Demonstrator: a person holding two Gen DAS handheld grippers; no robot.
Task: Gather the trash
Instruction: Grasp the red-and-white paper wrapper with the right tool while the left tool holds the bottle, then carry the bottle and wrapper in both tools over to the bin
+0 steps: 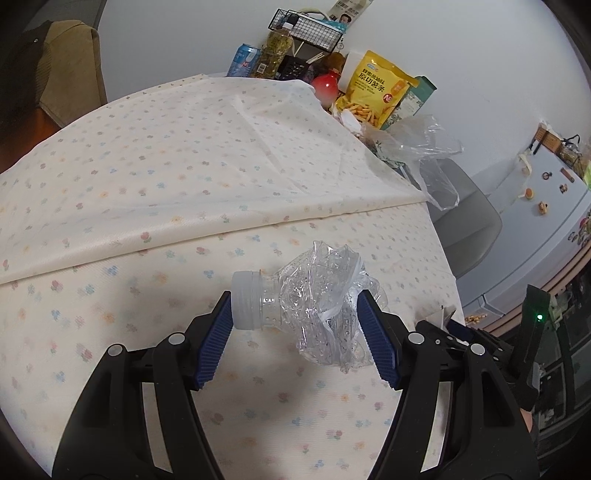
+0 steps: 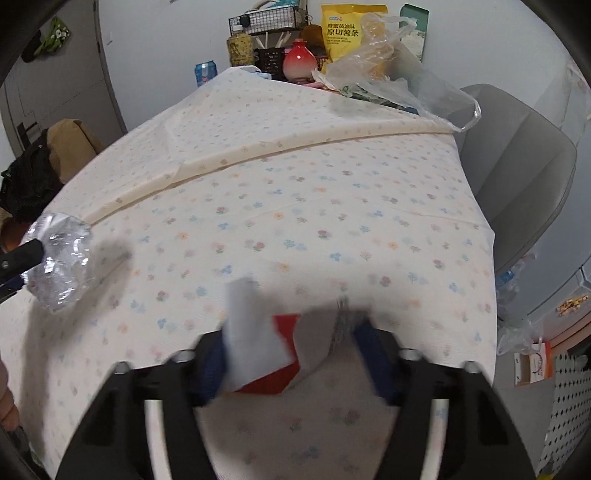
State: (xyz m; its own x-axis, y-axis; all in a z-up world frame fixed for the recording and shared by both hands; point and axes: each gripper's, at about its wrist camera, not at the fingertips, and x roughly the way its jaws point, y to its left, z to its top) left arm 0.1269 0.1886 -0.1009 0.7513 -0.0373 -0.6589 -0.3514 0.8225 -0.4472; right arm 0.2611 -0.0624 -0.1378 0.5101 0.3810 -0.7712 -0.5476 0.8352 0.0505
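My left gripper is shut on a crushed clear plastic bottle with a white cap, held just above the flowered tablecloth. The same bottle shows at the far left of the right wrist view, in the left gripper's black fingers. My right gripper is shut on a crumpled red, white and grey wrapper, blurred by motion, above the table's near part.
A yellow snack bag, a red vase, a blue can, a bottle, a wire basket and a clear plastic bag crowd the table's far end. A grey chair stands at the right.
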